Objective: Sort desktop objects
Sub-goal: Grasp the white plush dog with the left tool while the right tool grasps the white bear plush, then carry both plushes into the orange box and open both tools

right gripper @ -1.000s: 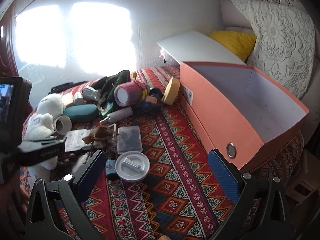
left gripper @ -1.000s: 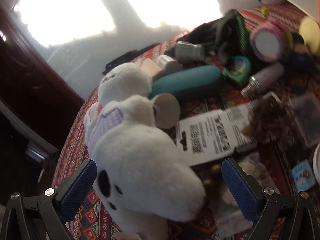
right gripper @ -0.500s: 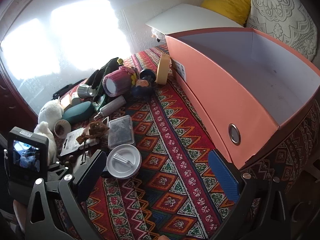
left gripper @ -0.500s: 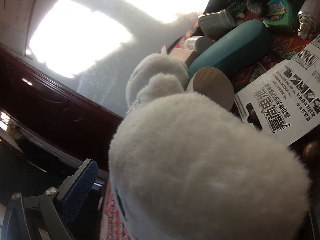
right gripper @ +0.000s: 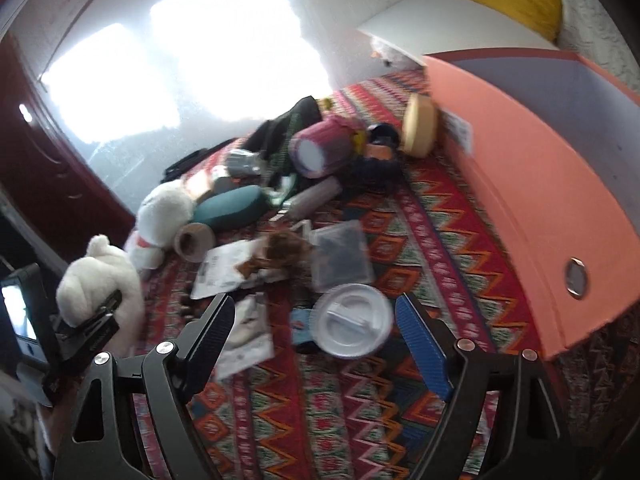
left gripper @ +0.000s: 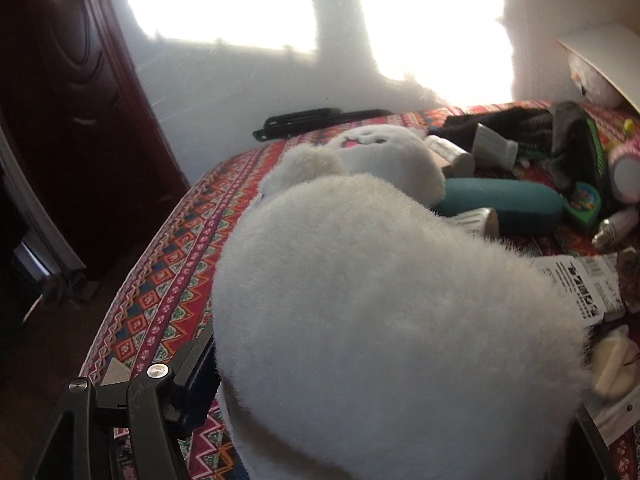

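Your left gripper (right gripper: 94,314) is clamped on a white plush toy (left gripper: 384,320), pictured at the left edge of the patterned tablecloth (right gripper: 420,216). From your left wrist camera the toy fills most of the frame, a broad white mass pressed against the left finger's pad; the right finger is hidden behind the fur. Only your right wrist view shows the whole toy (right gripper: 100,280), gripped low on its body, its rounded end pointing up and away from the gripper, its long axis running roughly along the fingers.

Just beyond it lies a second white plush (left gripper: 384,160), face up, its pink mouth visible from the left wrist only. Beside that plush lie a teal case (left gripper: 504,200) and a cardboard tube (right gripper: 194,240), with a printed packet (left gripper: 580,292) near them.

Your right gripper (right gripper: 316,320) hangs wide open and empty above the cloth, a white round lid (right gripper: 350,330) showing between its blue-padded fingers. The right wrist view alone takes in the open orange box (right gripper: 532,184) along the right side of the table, a roll of tape (right gripper: 418,124) leaning at its near wall, and a clear plastic case (right gripper: 340,256) lying in the middle of the cloth.
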Motion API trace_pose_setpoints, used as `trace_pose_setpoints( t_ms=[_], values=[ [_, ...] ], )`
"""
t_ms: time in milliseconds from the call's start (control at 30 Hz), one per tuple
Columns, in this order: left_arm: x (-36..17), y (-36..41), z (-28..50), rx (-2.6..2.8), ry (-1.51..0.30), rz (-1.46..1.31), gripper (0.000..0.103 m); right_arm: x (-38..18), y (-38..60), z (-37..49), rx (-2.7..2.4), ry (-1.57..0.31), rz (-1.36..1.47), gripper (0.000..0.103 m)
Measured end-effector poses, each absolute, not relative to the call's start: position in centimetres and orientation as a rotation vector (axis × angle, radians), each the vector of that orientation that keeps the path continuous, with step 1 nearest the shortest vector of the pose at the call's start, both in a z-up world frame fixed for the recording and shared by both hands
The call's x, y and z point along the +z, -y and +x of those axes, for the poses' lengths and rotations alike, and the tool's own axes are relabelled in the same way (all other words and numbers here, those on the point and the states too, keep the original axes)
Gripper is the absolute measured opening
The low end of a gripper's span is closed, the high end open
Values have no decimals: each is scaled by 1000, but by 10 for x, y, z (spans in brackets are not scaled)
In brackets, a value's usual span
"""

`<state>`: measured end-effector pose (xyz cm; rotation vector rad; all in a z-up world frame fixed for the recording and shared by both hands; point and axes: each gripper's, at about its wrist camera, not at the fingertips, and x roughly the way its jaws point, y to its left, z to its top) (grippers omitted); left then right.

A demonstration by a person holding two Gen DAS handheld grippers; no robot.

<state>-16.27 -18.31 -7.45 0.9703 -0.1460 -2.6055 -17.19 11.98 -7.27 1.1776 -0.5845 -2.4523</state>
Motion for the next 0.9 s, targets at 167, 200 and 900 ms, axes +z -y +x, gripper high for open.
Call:
trace_pose_setpoints(
  t_ms=[167, 200, 900],
  values=[
    [-69, 224, -148, -2626, -36, 940, 72, -70, -42, -247, -1959, 796, 1211, 94],
    [-68, 230, -147, -2628, -58, 937, 72, -72, -21, -261, -1892, 813, 1225, 94],
    [-63, 288, -134, -2644, -304, 943, 73, -133, 220, -372, -2074, 636, 1249, 66]
  ],
)
